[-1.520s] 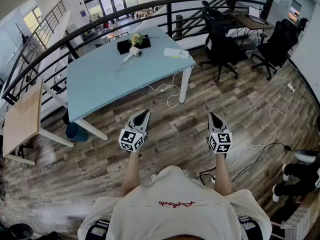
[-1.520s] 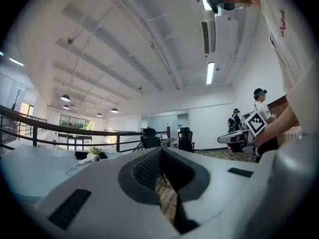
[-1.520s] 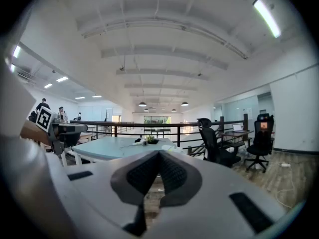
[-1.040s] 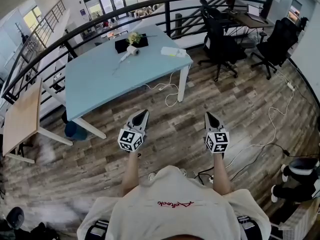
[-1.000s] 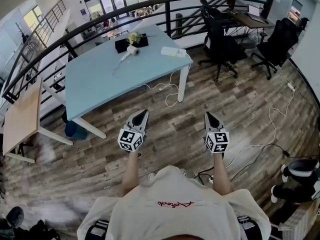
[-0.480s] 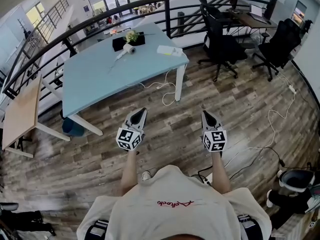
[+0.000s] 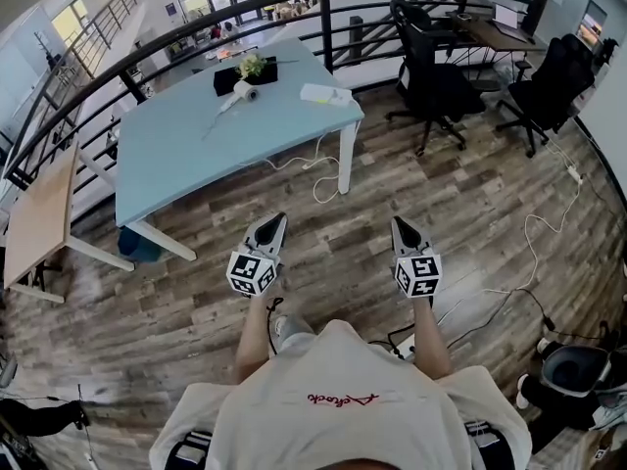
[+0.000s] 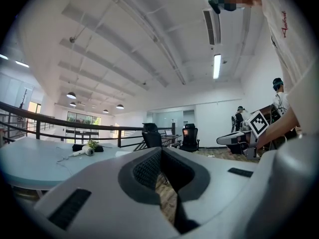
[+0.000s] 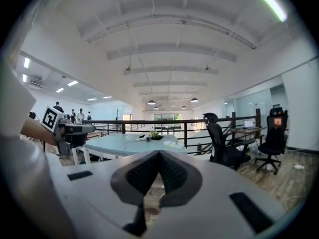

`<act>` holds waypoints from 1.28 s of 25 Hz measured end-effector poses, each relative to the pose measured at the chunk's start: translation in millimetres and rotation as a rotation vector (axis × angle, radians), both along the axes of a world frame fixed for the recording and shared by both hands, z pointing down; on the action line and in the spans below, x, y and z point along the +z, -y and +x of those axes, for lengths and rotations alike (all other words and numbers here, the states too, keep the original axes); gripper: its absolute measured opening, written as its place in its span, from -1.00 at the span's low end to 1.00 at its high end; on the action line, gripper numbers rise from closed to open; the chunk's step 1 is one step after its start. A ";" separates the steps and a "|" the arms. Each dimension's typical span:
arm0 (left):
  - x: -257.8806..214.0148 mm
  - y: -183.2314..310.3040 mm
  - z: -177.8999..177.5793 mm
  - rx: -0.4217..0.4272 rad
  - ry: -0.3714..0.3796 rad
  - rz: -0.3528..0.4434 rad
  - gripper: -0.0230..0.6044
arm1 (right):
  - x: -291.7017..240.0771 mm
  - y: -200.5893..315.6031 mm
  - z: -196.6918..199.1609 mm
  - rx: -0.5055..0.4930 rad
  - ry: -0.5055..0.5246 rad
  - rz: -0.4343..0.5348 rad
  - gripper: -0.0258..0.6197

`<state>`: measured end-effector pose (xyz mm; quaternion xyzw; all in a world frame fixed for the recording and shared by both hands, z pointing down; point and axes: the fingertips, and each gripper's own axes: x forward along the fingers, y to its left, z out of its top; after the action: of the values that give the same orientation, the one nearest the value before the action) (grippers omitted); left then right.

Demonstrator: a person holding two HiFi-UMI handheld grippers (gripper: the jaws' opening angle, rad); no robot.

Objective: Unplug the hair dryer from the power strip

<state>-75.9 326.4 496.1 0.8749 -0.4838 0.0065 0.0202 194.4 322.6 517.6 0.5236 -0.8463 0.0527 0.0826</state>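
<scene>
The white hair dryer (image 7: 240, 93) lies at the far end of the light blue table (image 7: 196, 155), beside a black box with flowers. The white power strip (image 7: 325, 94) rests near the table's right edge, and a white cable (image 7: 318, 169) hangs from that edge to the floor. My left gripper (image 7: 276, 221) and right gripper (image 7: 400, 224) are held side by side over the wooden floor, well short of the table, both shut and empty. The hair dryer (image 8: 85, 152) shows far off in the left gripper view, and the power strip (image 9: 171, 143) in the right gripper view.
Black office chairs (image 7: 431, 76) and a desk stand right of the table, in front of a black railing (image 7: 323, 13). A wooden side table (image 7: 39, 223) is at the left. Cables (image 7: 534, 253) trail across the floor at right. People stand in the distance.
Both grippers have drifted slightly left and up in the head view, still shut. The table has shifted towards the upper left of the picture, and a shoe now shows below my left arm.
</scene>
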 end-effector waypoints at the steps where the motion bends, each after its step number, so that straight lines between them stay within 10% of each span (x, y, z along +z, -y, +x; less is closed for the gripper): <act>1: 0.9 1.8 2.7 0.006 0.003 -0.002 -0.90 | 0.8 1.0 1.2 0.001 0.000 -0.002 -0.86; 17: 21.6 92.4 -1.5 0.084 -0.025 -0.009 -0.90 | 21.6 74.5 -9.0 0.065 -0.003 -0.018 -0.86; 32: 10.3 237.5 -86.9 0.105 -0.035 -0.014 -0.90 | 10.5 228.5 -103.3 0.061 -0.026 -0.029 -0.86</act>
<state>-162.8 88.9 506.4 0.8988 -0.4369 -0.0044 0.0344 91.1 94.1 528.1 0.5487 -0.8279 0.0605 0.0994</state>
